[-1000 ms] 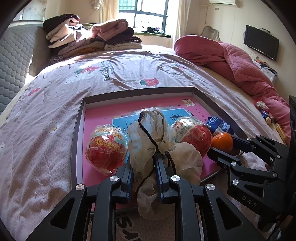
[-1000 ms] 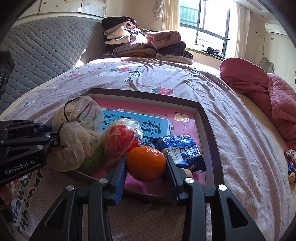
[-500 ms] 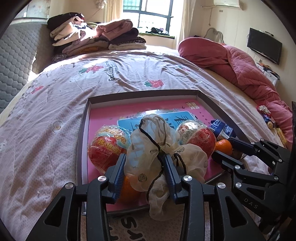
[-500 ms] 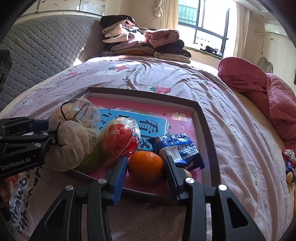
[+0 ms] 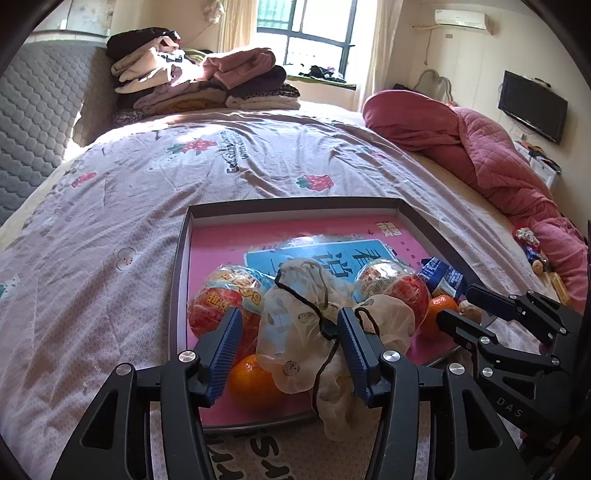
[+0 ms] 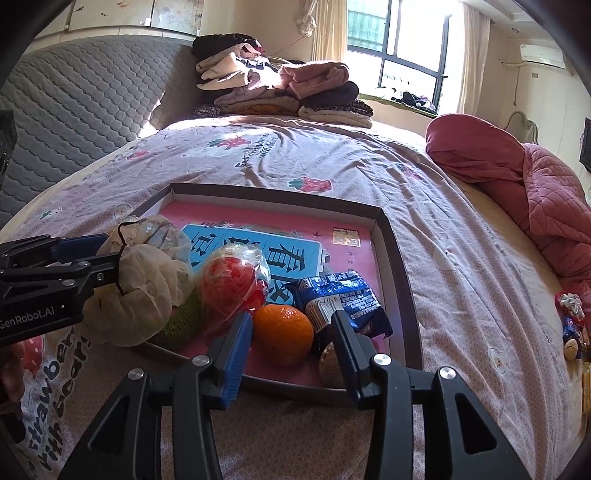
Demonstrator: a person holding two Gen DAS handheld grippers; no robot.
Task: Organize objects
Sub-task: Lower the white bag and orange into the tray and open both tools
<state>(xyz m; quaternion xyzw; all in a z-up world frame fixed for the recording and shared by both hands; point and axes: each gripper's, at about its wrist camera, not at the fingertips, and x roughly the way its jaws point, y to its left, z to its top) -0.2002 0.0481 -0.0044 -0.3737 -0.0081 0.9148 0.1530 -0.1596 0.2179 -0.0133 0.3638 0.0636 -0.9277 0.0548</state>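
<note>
Bright window [image 5: 310, 35] daylight, sharp focus, fisheye-bent dark edges.

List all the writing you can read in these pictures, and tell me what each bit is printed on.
"GenRobot.AI": side of the left gripper.
"DAS": side of the right gripper.
"strawber…" and "with bear": bedsheet by the tray.
Large Chinese character "看": blue panel on the tray floor; the others are partly hidden.
Barcode digits starting "6 9777": blue snack packet; the rest is too small.
Red egg wrapper: Chinese text, blurred.
</note>
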